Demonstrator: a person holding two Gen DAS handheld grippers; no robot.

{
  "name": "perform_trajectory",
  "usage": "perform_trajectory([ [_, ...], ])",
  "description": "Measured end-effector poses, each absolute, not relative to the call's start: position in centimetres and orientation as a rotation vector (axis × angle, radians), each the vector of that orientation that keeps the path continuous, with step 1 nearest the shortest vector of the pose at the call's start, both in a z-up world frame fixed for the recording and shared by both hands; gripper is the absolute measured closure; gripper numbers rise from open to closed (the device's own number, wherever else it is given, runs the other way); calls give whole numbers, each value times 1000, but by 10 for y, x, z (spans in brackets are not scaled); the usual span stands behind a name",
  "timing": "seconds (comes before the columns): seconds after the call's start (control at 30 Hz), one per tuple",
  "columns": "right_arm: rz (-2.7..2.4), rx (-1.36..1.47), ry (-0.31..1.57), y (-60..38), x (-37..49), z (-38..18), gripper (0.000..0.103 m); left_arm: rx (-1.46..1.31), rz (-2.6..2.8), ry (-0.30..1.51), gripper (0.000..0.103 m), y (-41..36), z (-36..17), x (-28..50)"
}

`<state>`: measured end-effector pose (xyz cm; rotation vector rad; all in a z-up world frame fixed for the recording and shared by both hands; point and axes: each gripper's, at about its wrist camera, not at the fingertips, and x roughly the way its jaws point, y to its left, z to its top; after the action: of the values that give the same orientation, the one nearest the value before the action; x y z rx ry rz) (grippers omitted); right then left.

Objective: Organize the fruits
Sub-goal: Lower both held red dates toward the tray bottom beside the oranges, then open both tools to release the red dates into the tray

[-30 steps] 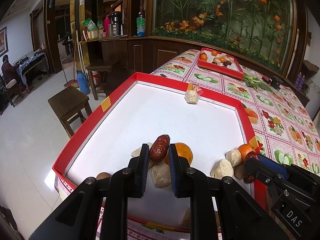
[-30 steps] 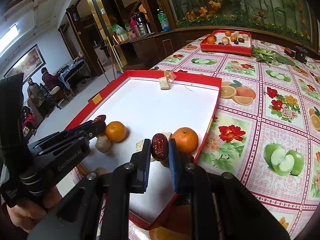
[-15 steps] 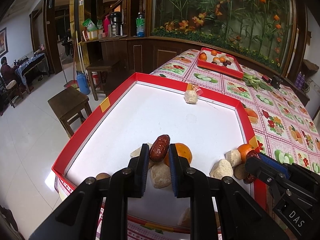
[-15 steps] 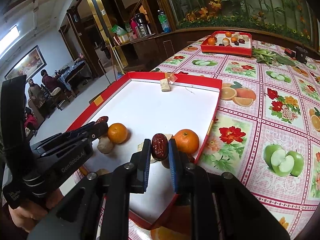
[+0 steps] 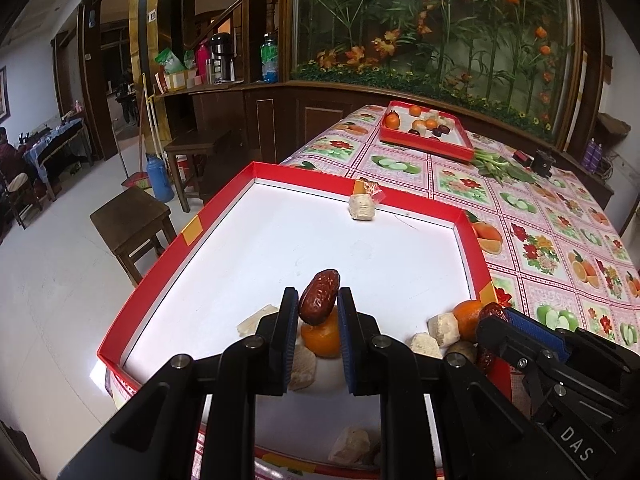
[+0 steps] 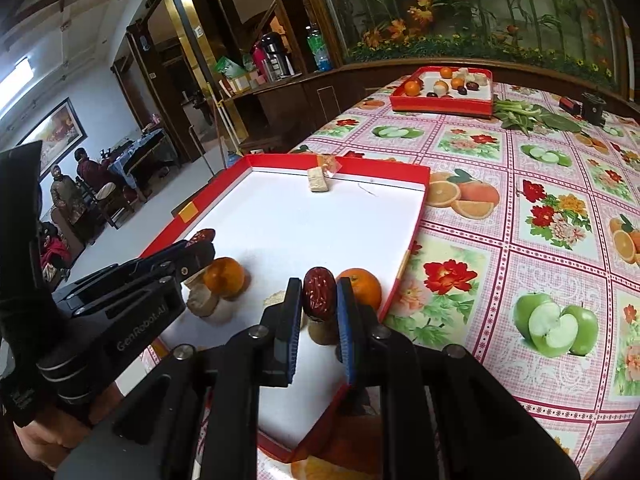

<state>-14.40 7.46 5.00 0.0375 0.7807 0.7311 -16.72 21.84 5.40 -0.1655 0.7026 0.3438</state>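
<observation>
my left gripper (image 5: pixel 318 308) is clamped on a red date (image 5: pixel 319 298), my right gripper (image 6: pixel 318 298) on another date (image 6: pixel 319 294) (both lifted). oranges (image 6: pixel 224 277) and pale chunks (image 5: pixel 444 328) lie unsorted at 6 o'clock in the red tray (image 5: pixel 160 276); most work remains.

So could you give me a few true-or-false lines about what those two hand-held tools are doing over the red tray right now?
1. The left tool grips a red date. True.
2. The right tool is empty. False: it grips a second date.
3. A pale block lies alone at the near tray's far edge. True.
4. The far tray is empty. False: it holds oranges and other pieces.
5. Leafy greens lie beside the far tray. True.
</observation>
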Motion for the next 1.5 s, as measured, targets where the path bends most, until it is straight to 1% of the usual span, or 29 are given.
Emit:
perform_trajectory([
  [0.53, 739, 41, 811, 75, -137, 41, 84, -157, 360, 725, 85, 219, 46, -160],
  [1.27, 718, -7, 780, 87, -133, 47, 83, -143, 392, 734, 84, 221, 46, -159],
  [1.33, 721, 0, 783, 85, -134, 48, 83, -138, 392, 738, 72, 221, 47, -160],
  [1.37, 720, 1, 781, 83, -135, 50, 83, -137, 398, 737, 58, 220, 48, -161],
  [1.4, 718, 0, 777, 82, -137, 52, 82, -137, 405, 730, 49, 220, 50, -164],
  [1.43, 717, -1, 774, 81, -138, 53, 80, -135, 413, 718, 47, 219, 52, -167],
  [1.5, 718, 8, 769, 78, -141, 56, 64, -131, 414, 708, 43, 219, 57, -170],
])
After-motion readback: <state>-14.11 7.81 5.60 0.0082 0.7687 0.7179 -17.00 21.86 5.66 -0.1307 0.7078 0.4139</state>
